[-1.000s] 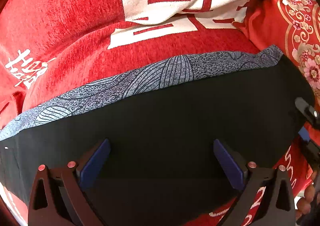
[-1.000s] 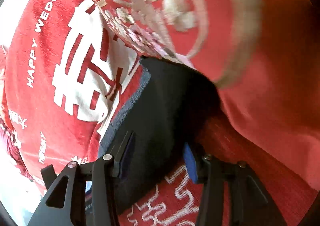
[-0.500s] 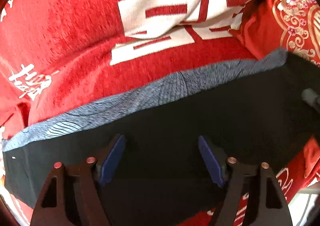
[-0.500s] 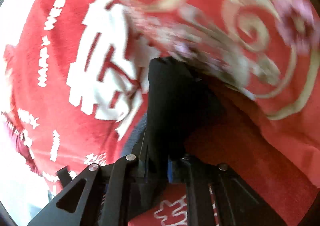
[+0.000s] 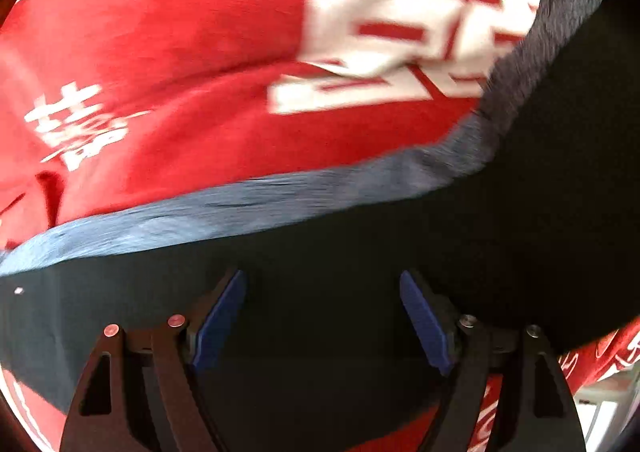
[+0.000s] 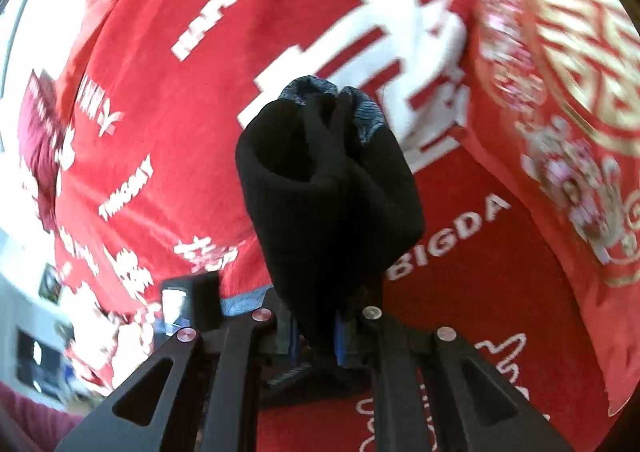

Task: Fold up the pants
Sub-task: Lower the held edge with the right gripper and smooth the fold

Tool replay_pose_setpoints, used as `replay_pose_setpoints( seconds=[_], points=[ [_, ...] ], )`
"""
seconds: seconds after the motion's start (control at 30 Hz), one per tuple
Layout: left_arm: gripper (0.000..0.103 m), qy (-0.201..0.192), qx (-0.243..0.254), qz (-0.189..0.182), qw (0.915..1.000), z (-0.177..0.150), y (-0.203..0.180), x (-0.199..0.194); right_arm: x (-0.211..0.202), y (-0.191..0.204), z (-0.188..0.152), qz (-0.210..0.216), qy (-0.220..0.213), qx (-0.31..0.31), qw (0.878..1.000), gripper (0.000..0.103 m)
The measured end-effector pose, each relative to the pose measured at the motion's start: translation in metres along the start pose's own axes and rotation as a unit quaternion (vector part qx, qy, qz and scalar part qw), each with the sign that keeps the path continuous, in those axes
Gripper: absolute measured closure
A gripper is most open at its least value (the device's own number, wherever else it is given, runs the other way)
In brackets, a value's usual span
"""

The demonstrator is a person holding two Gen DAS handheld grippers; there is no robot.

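Observation:
Black pants (image 5: 360,252) with a grey-blue patterned band (image 5: 240,207) lie on a red bedspread. My left gripper (image 5: 322,316) is open, its blue pads (image 5: 218,324) over the flat black fabric. In the right wrist view my right gripper (image 6: 316,336) is shut on a bunched end of the pants (image 6: 332,191), which stands lifted above the spread. In the left wrist view the right side of the pants (image 5: 560,91) rises up off the bed.
The red bedspread (image 5: 180,51) has large white characters and lettering. A red cloth with gold and floral embroidery (image 6: 568,71) lies at the right. The room floor and furniture (image 6: 36,352) show at the lower left beyond the bed edge.
My right gripper closed on the pants' end and lifted it up and over the bed. My left gripper's jaws narrowed, staying open over the fabric.

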State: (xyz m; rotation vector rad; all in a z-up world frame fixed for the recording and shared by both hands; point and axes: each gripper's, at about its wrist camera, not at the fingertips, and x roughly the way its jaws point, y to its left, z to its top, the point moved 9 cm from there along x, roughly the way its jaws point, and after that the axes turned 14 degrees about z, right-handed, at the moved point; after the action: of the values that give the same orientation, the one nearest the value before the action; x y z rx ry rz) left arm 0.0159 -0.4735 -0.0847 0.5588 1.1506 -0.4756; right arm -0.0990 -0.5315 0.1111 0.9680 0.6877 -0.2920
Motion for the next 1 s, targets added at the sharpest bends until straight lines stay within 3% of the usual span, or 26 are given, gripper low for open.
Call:
replay_pose_setpoints(
  seconds=[0.2, 0.33, 0.43, 0.5, 0.57, 0.6, 0.63, 0.73, 0.87, 0.93, 1.0],
  points=[
    [0.023, 0.023, -0.054, 0.045, 0.9973, -0.023, 0.122, 0.000, 0.062, 0.067, -0.037, 0.005, 0.065, -0.067, 0.996, 0.089],
    [0.023, 0.055, -0.098, 0.088, 0.9897, -0.047, 0.197, 0.013, 0.131, 0.103, -0.097, -0.047, 0.141, -0.149, 0.978, 0.083],
    [0.023, 0.078, -0.121, 0.100, 0.9846, -0.065, 0.233, 0.021, 0.176, 0.105, -0.149, -0.118, 0.207, -0.215, 0.947, 0.078],
    [0.023, 0.083, -0.120, 0.097, 0.9845, -0.069, 0.243, 0.024, 0.190, 0.104, -0.177, -0.191, 0.234, -0.291, 0.908, 0.076],
    [0.023, 0.078, -0.111, 0.095, 0.9861, -0.072, 0.247, 0.024, 0.189, 0.116, -0.187, -0.210, 0.236, -0.341, 0.885, 0.059],
    [0.023, 0.076, -0.104, 0.092, 0.9873, -0.071, 0.247, 0.024, 0.185, 0.125, -0.191, -0.191, 0.238, -0.339, 0.890, 0.049],
    [0.023, 0.077, -0.102, 0.089, 0.9879, -0.073, 0.248, 0.023, 0.180, 0.131, -0.193, -0.171, 0.241, -0.328, 0.897, 0.046],
    [0.023, 0.080, -0.101, 0.063, 0.9896, -0.067, 0.239, 0.013, 0.161, 0.145, -0.195, -0.103, 0.253, -0.278, 0.921, 0.046],
    [0.023, 0.078, -0.095, 0.010, 0.9923, -0.056, 0.215, -0.005, 0.130, 0.116, -0.167, -0.026, 0.222, -0.077, 0.972, 0.046],
    [0.023, 0.093, -0.093, -0.026, 0.9910, -0.053, 0.195, -0.007, 0.122, 0.088, -0.153, 0.001, 0.200, 0.041, 0.979, 0.046],
    [0.023, 0.118, -0.091, -0.054, 0.9873, -0.053, 0.171, -0.004, 0.116, 0.059, -0.145, 0.030, 0.169, 0.142, 0.975, 0.046]
  ],
)
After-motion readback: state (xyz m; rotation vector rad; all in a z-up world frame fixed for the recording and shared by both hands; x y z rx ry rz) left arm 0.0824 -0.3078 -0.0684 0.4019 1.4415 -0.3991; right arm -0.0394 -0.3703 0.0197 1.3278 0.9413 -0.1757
